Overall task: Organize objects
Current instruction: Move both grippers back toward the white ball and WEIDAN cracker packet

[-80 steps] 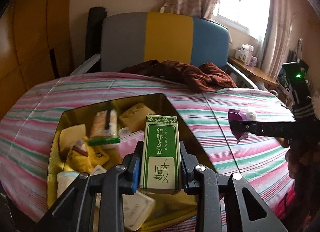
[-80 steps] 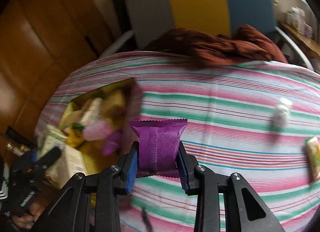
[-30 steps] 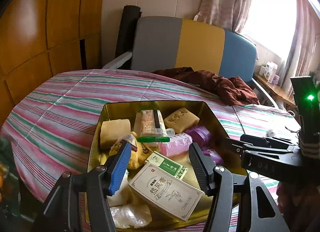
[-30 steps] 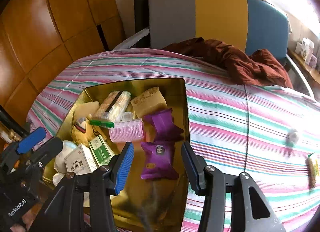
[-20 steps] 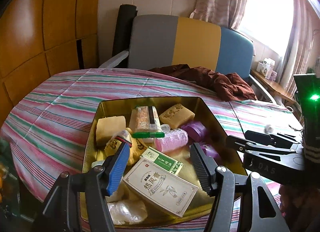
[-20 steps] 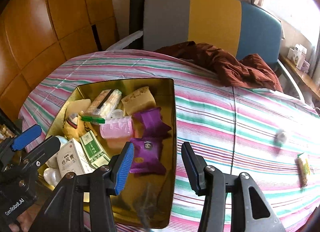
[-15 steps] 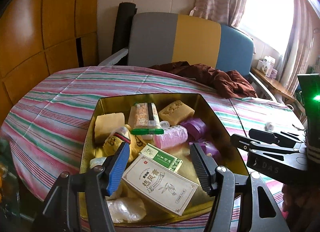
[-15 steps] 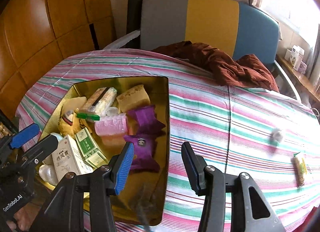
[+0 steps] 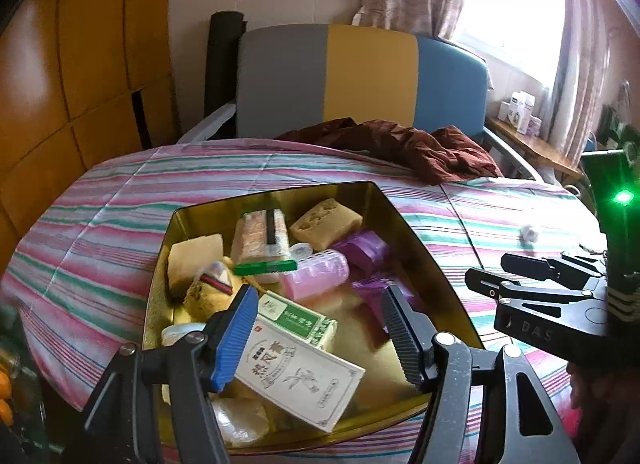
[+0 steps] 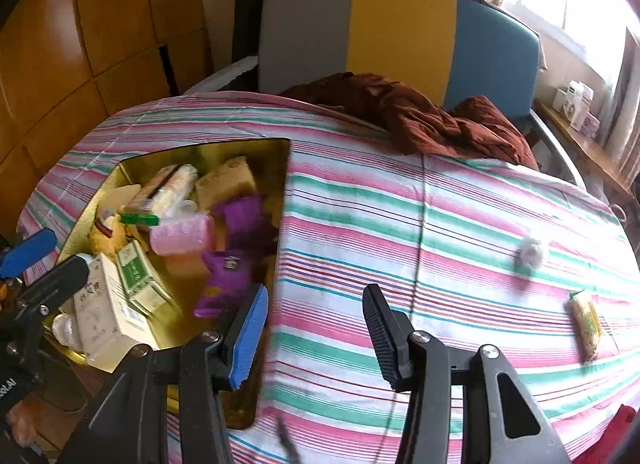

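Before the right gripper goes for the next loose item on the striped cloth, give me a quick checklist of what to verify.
1. Right gripper empty, fingers apart: ok.
2. Left gripper empty, its jaws have just been opening, only above the gold metal tin: ok.
3. Loose targets visible: small white crumpled ball and yellow-green wrapped snack on the striped tablecloth: ok.
4. Path across cloth to them free of obstacles: ok.
5. Room left in tin: cannot tell.
6. Purple packets settled inside tin: ok.
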Demonstrator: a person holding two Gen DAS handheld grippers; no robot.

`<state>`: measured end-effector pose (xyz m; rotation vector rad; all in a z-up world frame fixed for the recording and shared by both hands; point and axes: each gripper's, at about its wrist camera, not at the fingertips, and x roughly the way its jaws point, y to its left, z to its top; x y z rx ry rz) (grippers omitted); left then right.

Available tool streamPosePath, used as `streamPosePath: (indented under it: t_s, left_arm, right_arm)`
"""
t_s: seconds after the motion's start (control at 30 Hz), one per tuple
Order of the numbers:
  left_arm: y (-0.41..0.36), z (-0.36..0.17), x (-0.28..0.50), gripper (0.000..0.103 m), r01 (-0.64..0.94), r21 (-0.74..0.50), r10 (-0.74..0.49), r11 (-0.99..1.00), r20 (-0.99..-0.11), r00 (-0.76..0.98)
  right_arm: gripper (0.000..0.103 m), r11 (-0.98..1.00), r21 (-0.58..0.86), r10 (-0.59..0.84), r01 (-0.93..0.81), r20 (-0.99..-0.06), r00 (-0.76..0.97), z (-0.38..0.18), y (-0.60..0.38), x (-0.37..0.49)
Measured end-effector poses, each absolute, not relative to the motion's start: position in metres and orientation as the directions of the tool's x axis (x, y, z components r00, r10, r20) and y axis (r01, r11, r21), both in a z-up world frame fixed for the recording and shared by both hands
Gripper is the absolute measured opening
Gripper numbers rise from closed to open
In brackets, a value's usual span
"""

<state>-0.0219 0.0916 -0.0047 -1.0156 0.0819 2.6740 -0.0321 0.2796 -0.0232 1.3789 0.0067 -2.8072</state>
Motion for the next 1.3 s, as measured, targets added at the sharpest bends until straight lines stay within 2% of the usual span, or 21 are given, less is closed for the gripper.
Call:
streamPosePath:
  t_s: [0.7, 0.93, 1.0, 1.03, 1.3]
  left_arm:
    - [0.153, -0.002, -0.016, 0.068, -0.426, 0.037, 0.293, -0.904, -0.670, -0.682]
    - [0.174, -0.005, -0.019, 0.068, -0.472, 0.051, 0.316, -0.880, -0.680, -0.662]
    - [0.181, -0.005, -0.019, 0.068, -0.484, 0.051, 0.323, -0.873, -0.682, -0.655]
    - [0.184, -0.006, -0.019, 0.068, -0.491, 0.053, 0.327, -0.870, -0.683, -0.653]
    - [0.206, -0.015, -0.024, 0.068, -0.529, 0.049, 0.347, -0.847, -0.703, -0.621]
  right_arm:
    - [0.050, -0.968, 0.055, 0.090, -0.243, -0.832, -0.548, -0.017, 0.428, -0.028]
    - [0.050, -0.948, 0.011, 0.157, -0.317, -0.851, -0.500, -0.016, 0.485, -0.031]
    - [0.061, -0.944, -0.011, 0.178, -0.330, -0.858, -0.482, -0.017, 0.501, -0.032]
    - [0.071, -0.941, -0.020, 0.188, -0.339, -0.861, -0.472, -0.018, 0.509, -0.031]
    - [0.073, -0.916, -0.113, 0.271, -0.386, -0.883, -0.384, -0.030, 0.556, -0.029]
